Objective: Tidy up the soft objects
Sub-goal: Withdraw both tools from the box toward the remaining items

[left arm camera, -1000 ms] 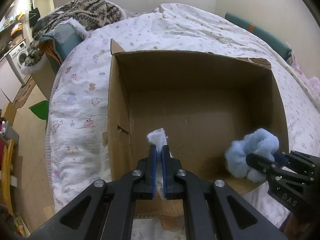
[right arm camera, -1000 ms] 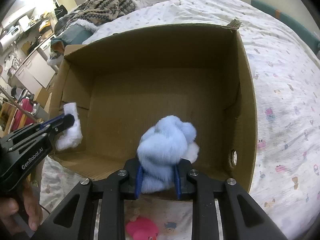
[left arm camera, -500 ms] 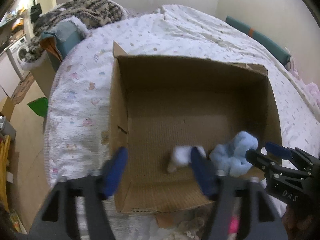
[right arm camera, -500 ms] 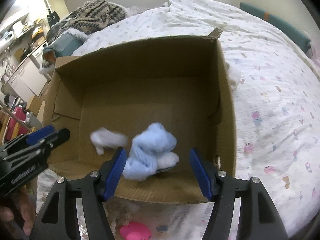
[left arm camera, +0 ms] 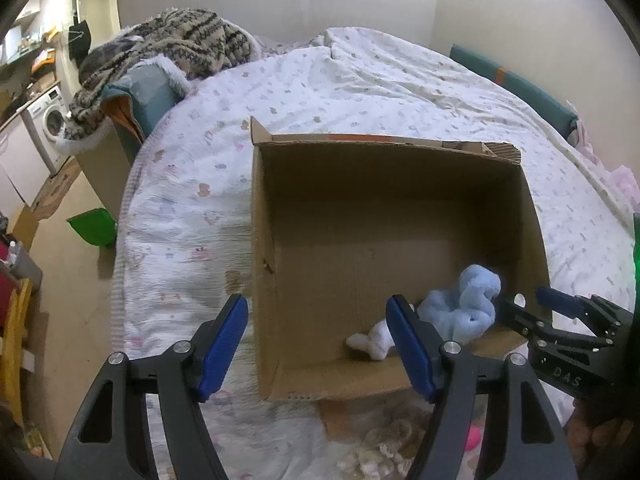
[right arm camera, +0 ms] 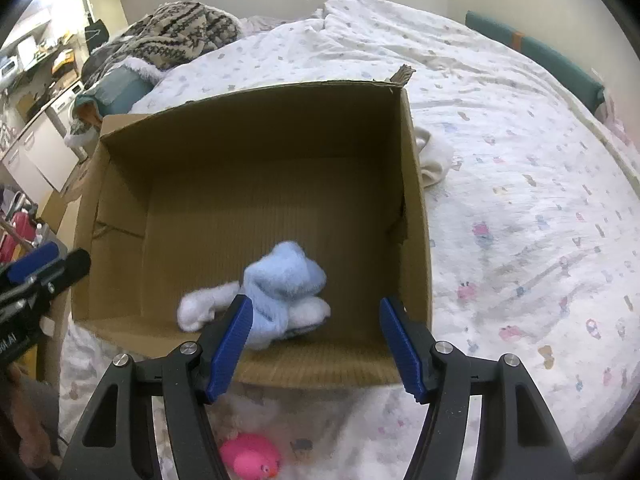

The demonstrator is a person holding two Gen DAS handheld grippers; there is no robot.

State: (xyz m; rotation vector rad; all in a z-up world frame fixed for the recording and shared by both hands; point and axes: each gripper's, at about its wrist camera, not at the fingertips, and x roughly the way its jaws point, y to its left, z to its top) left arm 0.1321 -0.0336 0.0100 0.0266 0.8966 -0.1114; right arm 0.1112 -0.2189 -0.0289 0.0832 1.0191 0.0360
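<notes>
Soft things are going into the cardboard box [right arm camera: 416, 216] on the bed [right arm camera: 520, 160], and I judge one drop is done. Largest inside is the blue plush [right arm camera: 280, 280], lying on the box floor by the near wall; touching it on its left lies the small white plush [right arm camera: 200, 308]. My right gripper [right arm camera: 316, 336] and left gripper [left arm camera: 316, 340] both hang spread wide, holding nothing. Next I would reach down for what lies before the box: the beige plush [left arm camera: 384, 448], then the pink duck [right arm camera: 248, 456].
</notes>
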